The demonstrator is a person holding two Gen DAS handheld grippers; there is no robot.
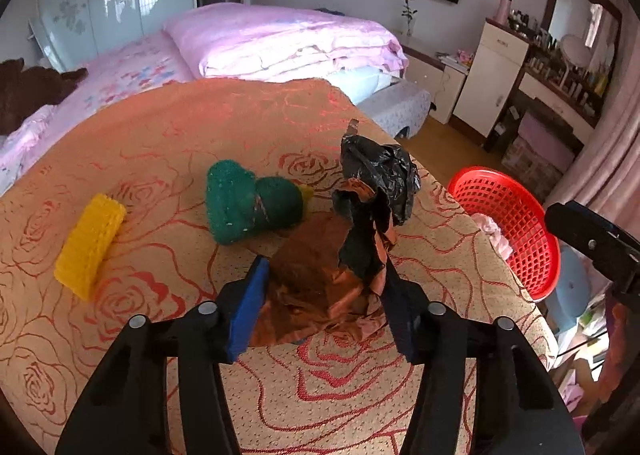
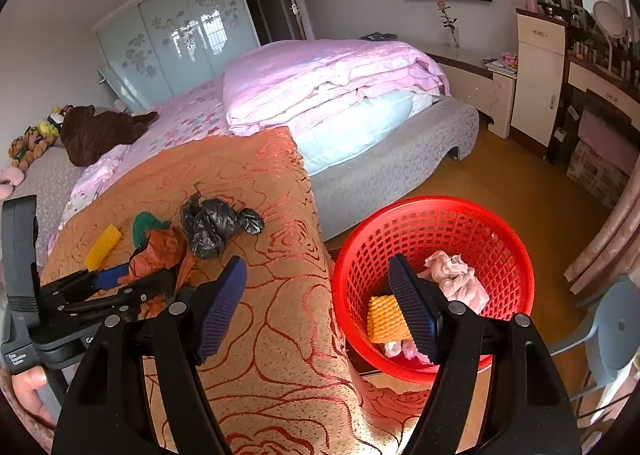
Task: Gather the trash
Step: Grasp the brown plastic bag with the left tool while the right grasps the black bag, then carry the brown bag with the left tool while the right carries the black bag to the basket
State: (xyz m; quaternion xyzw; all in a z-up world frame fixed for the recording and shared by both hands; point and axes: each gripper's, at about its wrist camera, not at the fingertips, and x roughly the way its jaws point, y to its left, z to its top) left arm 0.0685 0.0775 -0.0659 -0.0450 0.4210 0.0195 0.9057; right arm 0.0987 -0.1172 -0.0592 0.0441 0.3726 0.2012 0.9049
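1. Left gripper (image 1: 324,275) pads touch brown wrapper (image 1: 312,275) on tablecloth (image 1: 320,395); grip unclear.
2. Right gripper (image 2: 318,295) wide, empty, above basket (image 2: 500,239).
3. Black bag (image 1: 376,175), green sponge (image 1: 248,203), yellow sponge (image 1: 90,243) nearby.

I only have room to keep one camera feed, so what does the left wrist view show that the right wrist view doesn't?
Only the left wrist view shows, close up, the left gripper with its pads against the crumpled brown wrapper, and the whole green scouring pad.

Only the right wrist view shows inside the red basket: an orange waffle-textured piece and crumpled pink paper. It also shows the open, empty right gripper and stuffed toys.

Both show the rose-patterned cloth, yellow sponge, black plastic bag, bed and television.
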